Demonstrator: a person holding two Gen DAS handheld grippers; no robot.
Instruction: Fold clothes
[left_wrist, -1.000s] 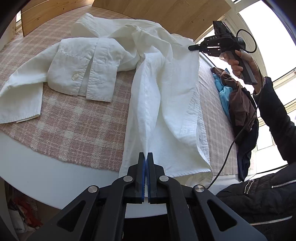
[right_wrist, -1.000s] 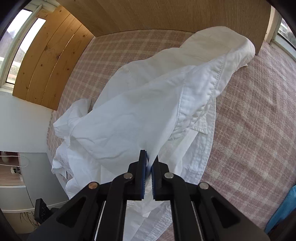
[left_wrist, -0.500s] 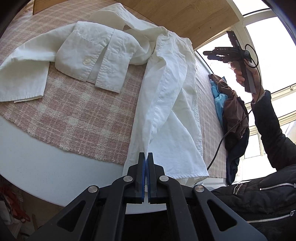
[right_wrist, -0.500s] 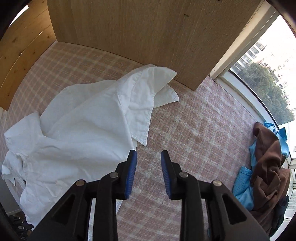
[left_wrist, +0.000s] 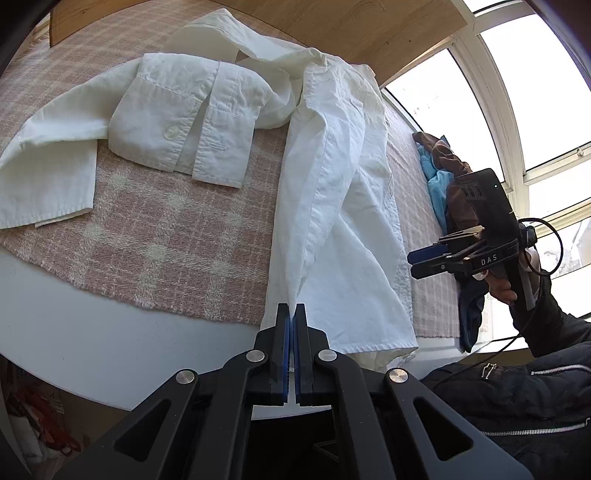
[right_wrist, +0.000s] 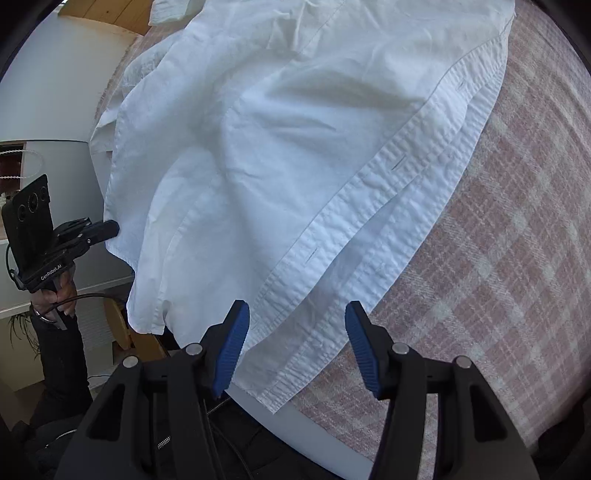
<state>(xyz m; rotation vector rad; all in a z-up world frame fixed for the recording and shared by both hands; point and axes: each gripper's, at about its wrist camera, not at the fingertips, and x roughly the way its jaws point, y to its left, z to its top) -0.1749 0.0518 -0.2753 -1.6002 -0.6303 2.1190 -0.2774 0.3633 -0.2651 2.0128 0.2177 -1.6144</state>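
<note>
One white cotton button-up shirt (left_wrist: 332, 192) is lying on a pink-and-cream checked woven cloth (left_wrist: 166, 236), its long axis running from the near hem away toward the collar at the wooden panel (left_wrist: 369, 29). The left gripper (left_wrist: 294, 321) is pinching the shirt's near hem corner, its blue pads clamped on fabric. The right gripper (right_wrist: 295, 332) is hovering above the buttonhole placket (nothing between its jaws), which are opening. Beneath the cloth a white round table (left_wrist: 92, 325) is showing; bright windows (left_wrist: 517, 110) are glowing behind heaped brown and blue clothes (left_wrist: 443, 173).
</note>
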